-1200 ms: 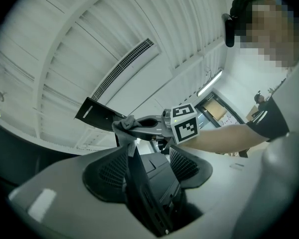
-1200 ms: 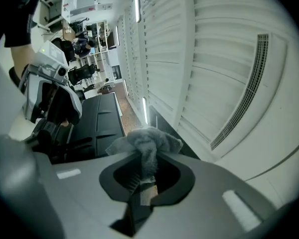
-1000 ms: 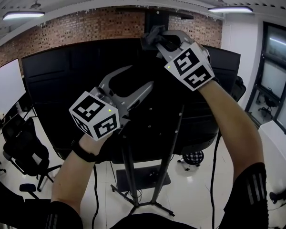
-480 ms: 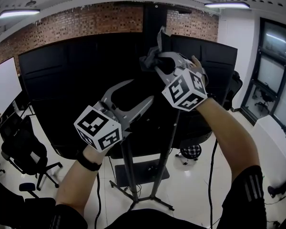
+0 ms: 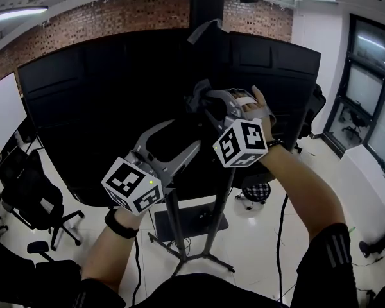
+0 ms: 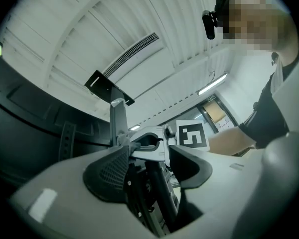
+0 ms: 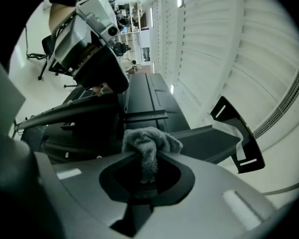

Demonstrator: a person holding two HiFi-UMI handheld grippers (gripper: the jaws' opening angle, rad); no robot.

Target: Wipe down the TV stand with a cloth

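The right gripper (image 5: 202, 98) was raised in front of the upper part of the TV stand (image 5: 174, 233), with its jaws clamped together on a grey cloth (image 7: 149, 141). In the right gripper view, a bunched tuft of the cloth stuck out above the closed pads and a thin strip hung down between them. The cloth sat close to the stand's dark crossbar (image 7: 139, 116). Whether it touched the bar could not be made out. Above it the stand's column ended in a black top bracket (image 7: 239, 143). That bracket also showed in the head view above the big black screen (image 5: 83, 108). The left gripper (image 5: 187, 133) was held lower and to the left, near the right one but apart from it. Its jaws stood wide apart and gripped nothing. In the left gripper view, the stand's upright post (image 6: 118, 118) and the right gripper's marker cube (image 6: 192, 136) showed beyond the gap. The stand's two slanted legs ran down to a base on the pale floor (image 5: 256, 255). Black office chairs (image 5: 25, 204) stood to the left, and a checked stool (image 5: 262, 209) stood to the right behind the stand. A brick wall (image 5: 115, 18) ran behind the screen.
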